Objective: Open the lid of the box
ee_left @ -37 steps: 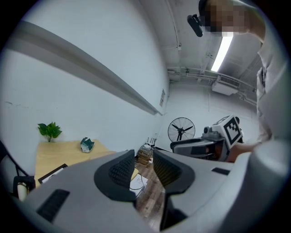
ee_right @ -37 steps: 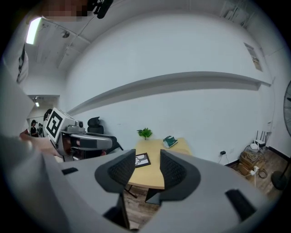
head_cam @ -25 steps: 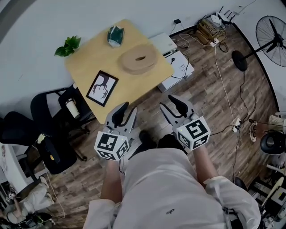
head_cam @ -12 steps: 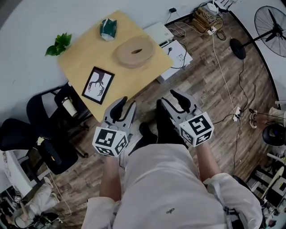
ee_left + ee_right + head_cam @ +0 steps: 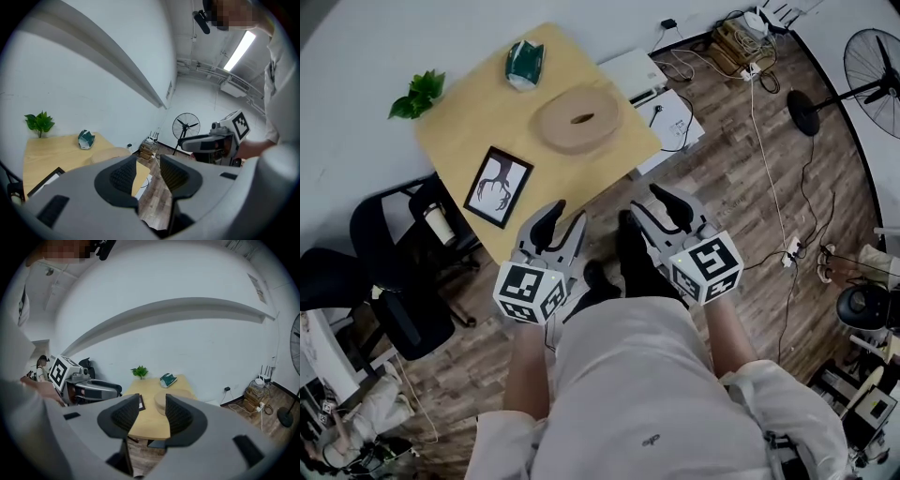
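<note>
A round, light wooden box (image 5: 577, 120) with a slot in its lid stands on the pale wooden table (image 5: 478, 131); it also shows low in the left gripper view (image 5: 110, 153) and between the jaws in the right gripper view (image 5: 161, 401). My left gripper (image 5: 562, 223) hovers at the table's near corner, well short of the box. Its jaws have just been opening, and nothing is between them (image 5: 147, 171). My right gripper (image 5: 650, 203) hangs over the floor beside the table, open and empty (image 5: 152, 411).
On the table lie a framed picture (image 5: 498, 186), a green packet (image 5: 523, 64) and a small plant (image 5: 417, 92). Black chairs (image 5: 403, 272) crowd the table's left side. White boxes (image 5: 675, 122), cables and a standing fan (image 5: 874, 67) occupy the floor to the right.
Both grippers have moved toward the table. The left gripper's tips now overlap the table's near corner, and its jaws stand a little wider. Nothing has been touched.
</note>
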The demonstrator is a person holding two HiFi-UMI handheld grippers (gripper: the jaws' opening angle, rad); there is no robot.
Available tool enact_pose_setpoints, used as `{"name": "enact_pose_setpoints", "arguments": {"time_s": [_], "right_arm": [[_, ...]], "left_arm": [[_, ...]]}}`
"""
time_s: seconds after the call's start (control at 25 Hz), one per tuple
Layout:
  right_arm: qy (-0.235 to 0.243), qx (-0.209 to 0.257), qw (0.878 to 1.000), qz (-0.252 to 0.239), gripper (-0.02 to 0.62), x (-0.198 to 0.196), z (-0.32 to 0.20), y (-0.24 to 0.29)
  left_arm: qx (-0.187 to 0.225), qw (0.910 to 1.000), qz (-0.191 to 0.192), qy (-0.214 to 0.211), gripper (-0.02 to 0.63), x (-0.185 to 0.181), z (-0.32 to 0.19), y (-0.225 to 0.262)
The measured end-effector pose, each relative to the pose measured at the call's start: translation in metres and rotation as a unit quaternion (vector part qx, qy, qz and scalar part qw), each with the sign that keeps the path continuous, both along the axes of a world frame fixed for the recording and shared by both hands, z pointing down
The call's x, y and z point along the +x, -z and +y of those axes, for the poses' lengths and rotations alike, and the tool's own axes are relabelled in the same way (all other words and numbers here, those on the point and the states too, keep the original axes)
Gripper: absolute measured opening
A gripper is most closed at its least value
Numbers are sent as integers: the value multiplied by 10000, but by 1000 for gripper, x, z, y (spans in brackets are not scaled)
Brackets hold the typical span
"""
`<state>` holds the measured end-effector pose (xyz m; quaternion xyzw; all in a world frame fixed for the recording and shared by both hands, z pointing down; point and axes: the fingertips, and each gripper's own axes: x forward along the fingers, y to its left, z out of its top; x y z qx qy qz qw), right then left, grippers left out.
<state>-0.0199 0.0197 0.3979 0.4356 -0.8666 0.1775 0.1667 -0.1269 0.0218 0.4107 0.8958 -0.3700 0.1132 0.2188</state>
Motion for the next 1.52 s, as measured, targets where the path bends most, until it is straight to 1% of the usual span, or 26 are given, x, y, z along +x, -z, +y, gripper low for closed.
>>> {"name": "enact_pose_setpoints", "arguments": {"time_s": [0.08, 0.2, 0.4, 0.56, 0.76, 0.92, 1.16, 1.32, 1.44, 1.52], "right_arm": [[85, 2, 10000, -21, 158, 5, -13, 0], [206, -11, 9998, -34, 158, 14, -32, -2], [393, 1, 9991, -135, 160, 30, -62, -3], [545, -76, 9983, -191, 160, 47, -80, -10], [816, -256, 9959, -285, 160, 61, -98, -25], [1048, -337, 9933, -343, 160, 69, -111, -35], [1228, -446, 9907, -376, 160, 79, -130, -48], [1362, -502, 9887, -365, 160, 83, -139, -56], [1464, -522, 9872, -353, 160, 81, -143, -62], [1509, -556, 9863, -364, 160, 78, -143, -66]], "left_arm": [[19, 10000, 7, 47, 137, 7, -12, 1], [21, 9999, -109, 118, 138, 19, -30, -3], [-174, 9991, -324, 201, 147, 40, -58, -17], [-274, 9980, -448, 341, 147, 57, -76, -25], [-460, 9945, -823, 457, 149, 75, -95, -42], [-548, 9924, -920, 614, 150, 86, -109, -52], [-634, 9892, -1096, 744, 150, 98, -127, -66], [-580, 9863, -1346, 758, 150, 106, -138, -74], [-496, 9826, -1648, 704, 150, 109, -148, -82], [-512, 9799, -1805, 677, 172, 109, -152, -90]]}}
